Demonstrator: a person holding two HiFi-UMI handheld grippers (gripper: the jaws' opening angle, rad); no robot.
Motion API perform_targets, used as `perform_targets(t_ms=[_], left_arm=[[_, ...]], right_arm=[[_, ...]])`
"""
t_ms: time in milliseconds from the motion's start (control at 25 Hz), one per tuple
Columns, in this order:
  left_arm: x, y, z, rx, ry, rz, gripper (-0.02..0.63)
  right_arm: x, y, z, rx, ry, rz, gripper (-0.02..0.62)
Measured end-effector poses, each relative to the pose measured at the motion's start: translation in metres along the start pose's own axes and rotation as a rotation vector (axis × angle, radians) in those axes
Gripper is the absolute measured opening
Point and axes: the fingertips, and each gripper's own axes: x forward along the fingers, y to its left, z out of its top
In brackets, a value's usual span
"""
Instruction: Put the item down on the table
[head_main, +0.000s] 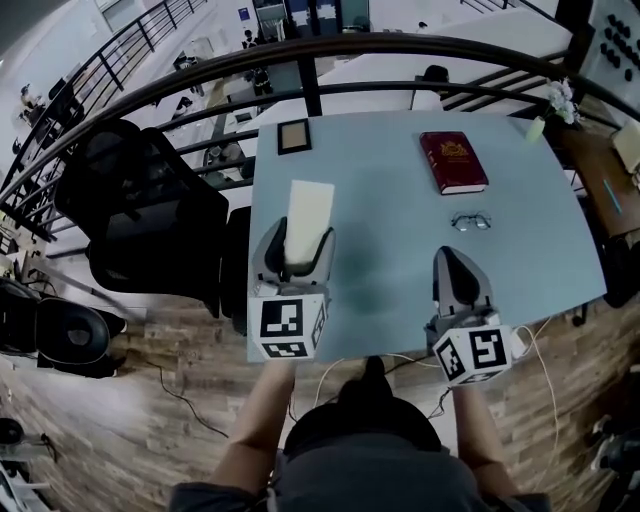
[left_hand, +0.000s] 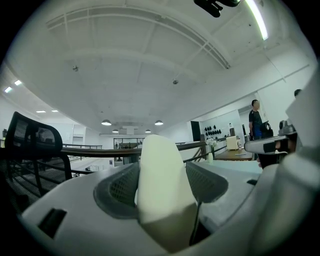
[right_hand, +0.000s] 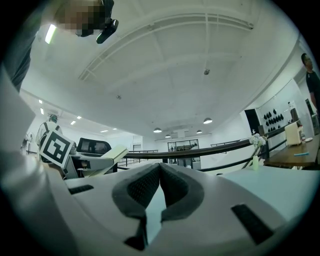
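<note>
A cream, flat, oblong item (head_main: 307, 218) sticks out of my left gripper (head_main: 296, 250), which is shut on it above the near left part of the light blue table (head_main: 390, 250). In the left gripper view the cream item (left_hand: 161, 185) stands clamped between the two dark pads and tilts upward. My right gripper (head_main: 456, 268) hovers over the table's near right part, shut and holding nothing; its pads meet at the tips (right_hand: 160, 170). From the right gripper view the left gripper (right_hand: 82, 162) and the cream item (right_hand: 111, 155) show at the left.
On the table lie a red book (head_main: 453, 161), a pair of glasses (head_main: 470, 221) and a small dark picture frame (head_main: 294, 135). A black office chair (head_main: 140, 210) stands left of the table. A curved black railing (head_main: 330, 50) runs behind it. A person (left_hand: 256, 119) stands far off.
</note>
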Motion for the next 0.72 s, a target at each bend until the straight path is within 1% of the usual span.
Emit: perform_targets(t_ms=[400, 520, 720], left_arm=[[0.038, -0.011, -0.041, -0.020, 0.096, -0.020, 0.301], [0.050, -0.013, -0.060, -0.022, 0.143, -0.019, 0.301], [0.060, -0.014, -0.094, -0.055, 0.226, -0.028, 0.301]], right_arm=[[0.014, -0.014, -0.005, 0.006, 0.006, 0.017, 0.003], [0.016, -0.017, -0.005, 0.009, 0.009, 0.018, 0.003], [0.016, -0.022, -0.007, 0.012, 0.016, 0.011, 0.003]])
